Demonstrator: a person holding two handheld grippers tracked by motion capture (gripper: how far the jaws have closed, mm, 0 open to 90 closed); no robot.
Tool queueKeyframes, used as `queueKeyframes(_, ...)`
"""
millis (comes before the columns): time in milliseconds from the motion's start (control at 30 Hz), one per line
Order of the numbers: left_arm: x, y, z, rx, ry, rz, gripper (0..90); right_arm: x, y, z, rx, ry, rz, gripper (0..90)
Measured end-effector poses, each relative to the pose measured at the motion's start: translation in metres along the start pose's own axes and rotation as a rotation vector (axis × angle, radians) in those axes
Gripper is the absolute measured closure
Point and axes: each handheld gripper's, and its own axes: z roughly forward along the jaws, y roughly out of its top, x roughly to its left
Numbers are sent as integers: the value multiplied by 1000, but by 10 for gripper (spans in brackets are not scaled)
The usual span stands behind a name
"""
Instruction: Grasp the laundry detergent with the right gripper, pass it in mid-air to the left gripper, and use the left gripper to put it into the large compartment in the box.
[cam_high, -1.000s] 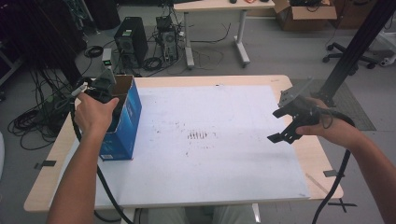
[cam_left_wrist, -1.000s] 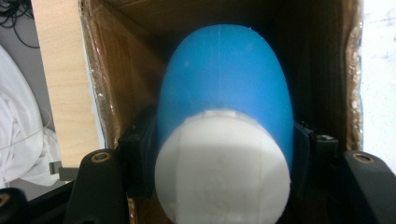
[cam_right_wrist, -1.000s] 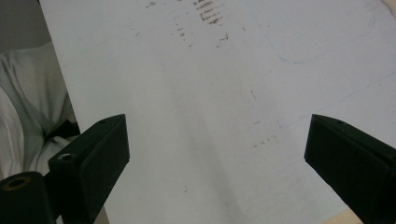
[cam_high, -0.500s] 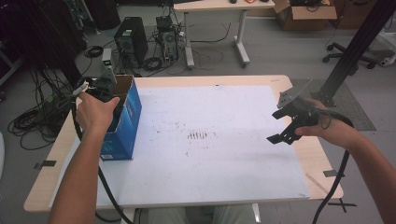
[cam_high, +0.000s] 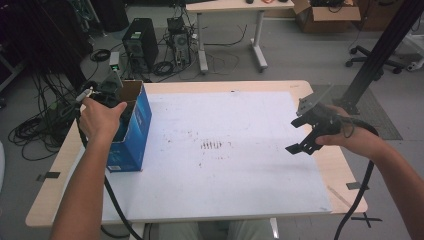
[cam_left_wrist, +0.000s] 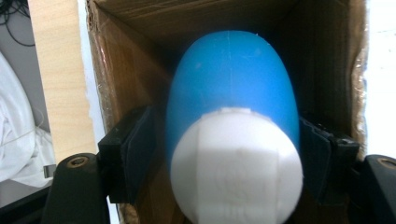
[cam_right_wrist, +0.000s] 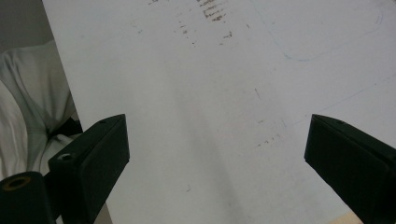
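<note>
Left claw (cam_left_wrist: 229, 154), at the far left of the table (cam_high: 260, 87), points down into the open blue box (cam_high: 134, 131); its jaws have just been opening and now flank a blue bottle (cam_left_wrist: 231, 88) with a white cap (cam_left_wrist: 236, 163) inside the box, the left pad apparently parted from it, the right pad's contact hidden. Right claw (cam_right_wrist: 217, 154) hangs released over the bare white sheet (cam_high: 225, 185) at the right. To finish well: widen the jaws fully, then lift straight up, clear of the cardboard walls.

wood table (cam_high: 345, 170), white sheet (cam_high: 240, 165), blue box (cam_high: 131, 145)
</note>
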Motion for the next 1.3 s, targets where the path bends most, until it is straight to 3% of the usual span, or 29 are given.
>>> queueKeyframes(267,2,0,-19,-37,6,-7,226,2,0,-3,-3,-4,-2,65)
queueKeyframes(733,1,-2,-49,-69,15,22,183,5,-1,-8,-15,-12,-4,65)
queueKeyframes(967,-3,-3,-68,-85,29,62,155,5,1,-10,-16,-16,-2,65)
queueKeyframes(1300,-25,-2,-92,-94,4,148,120,7,4,-14,-19,-21,-6,65)
